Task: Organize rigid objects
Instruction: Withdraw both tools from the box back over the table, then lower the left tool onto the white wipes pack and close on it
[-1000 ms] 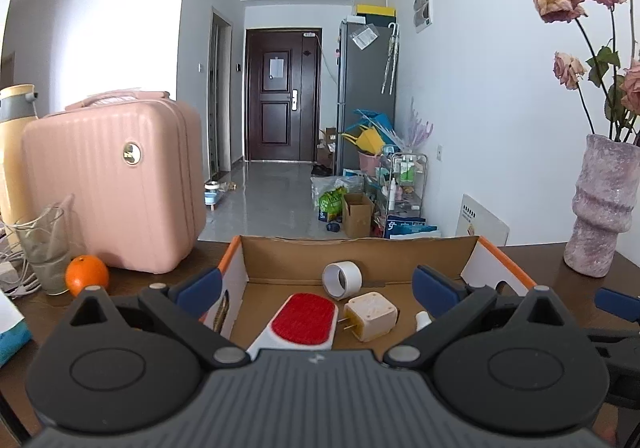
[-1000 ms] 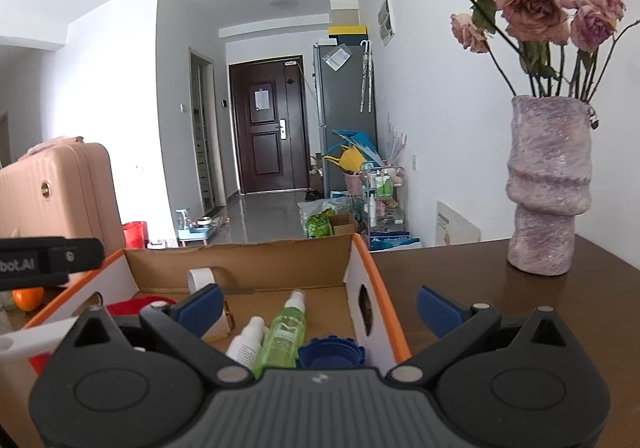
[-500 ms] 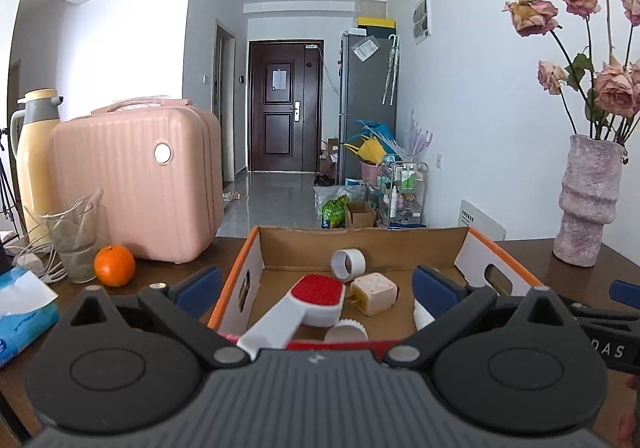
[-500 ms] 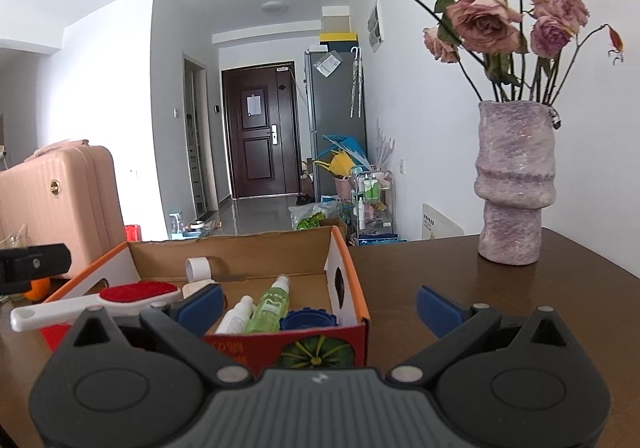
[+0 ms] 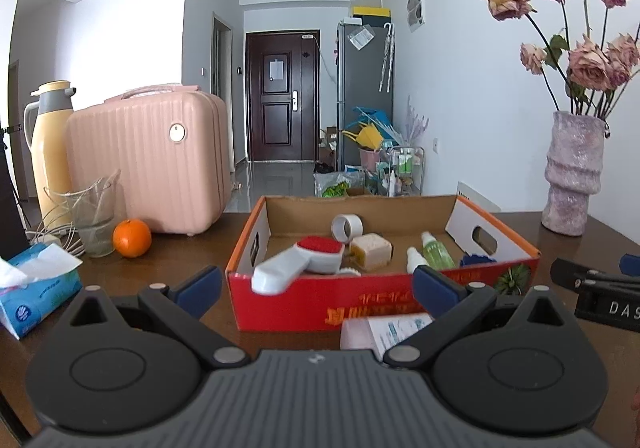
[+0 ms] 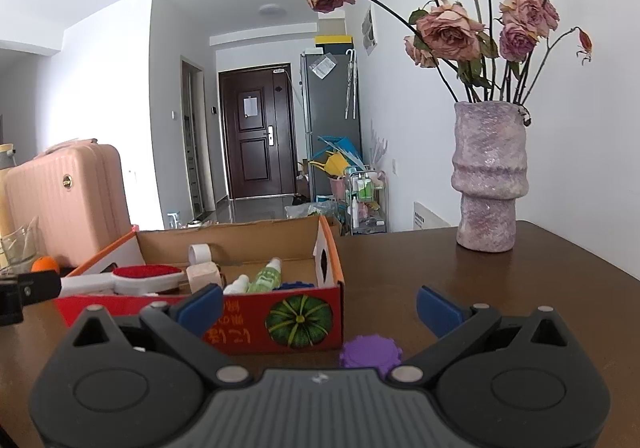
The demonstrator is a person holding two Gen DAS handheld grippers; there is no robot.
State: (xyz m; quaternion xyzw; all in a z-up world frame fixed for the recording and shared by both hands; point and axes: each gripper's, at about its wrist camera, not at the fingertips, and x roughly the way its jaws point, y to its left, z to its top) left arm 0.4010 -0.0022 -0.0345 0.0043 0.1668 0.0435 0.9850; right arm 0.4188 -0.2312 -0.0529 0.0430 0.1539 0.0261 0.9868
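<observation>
Sitting on the dark wooden table [image 5: 180, 272], the cardboard box [image 5: 360, 300] with its red front and orange rim is the centre of what we see. Inside it we make out a white brush with a red pad [image 5: 308, 260], its handle poking over the front wall, a roll of white tape [image 5: 346, 227] near the back wall, a beige plug adapter [image 5: 371, 246] just beside the brush, a green spray bottle [image 5: 436, 252], a small white bottle [image 5: 414, 258] next to it, and a blue ridged cap [image 5: 478, 260] in the right front corner. In front of the box lie a pink-and-white packet [image 5: 380, 332] and, in the right wrist view, a purple ridged cap [image 6: 370, 352] just beside the box's right front corner.

Our left gripper [image 5: 316, 288] is spread wide and empty, facing the box front. Our right gripper [image 6: 318, 302] is likewise spread wide with nothing between its fingers, the purple cap lying below it.

To the left stand an orange [image 5: 132, 238], a glass [image 5: 91, 215], a pink suitcase [image 5: 152, 163], a yellow thermos [image 5: 50, 147] and a tissue pack [image 5: 38, 288]. To the right stands a purple vase [image 6: 489, 175] of dried roses [image 6: 452, 31].
</observation>
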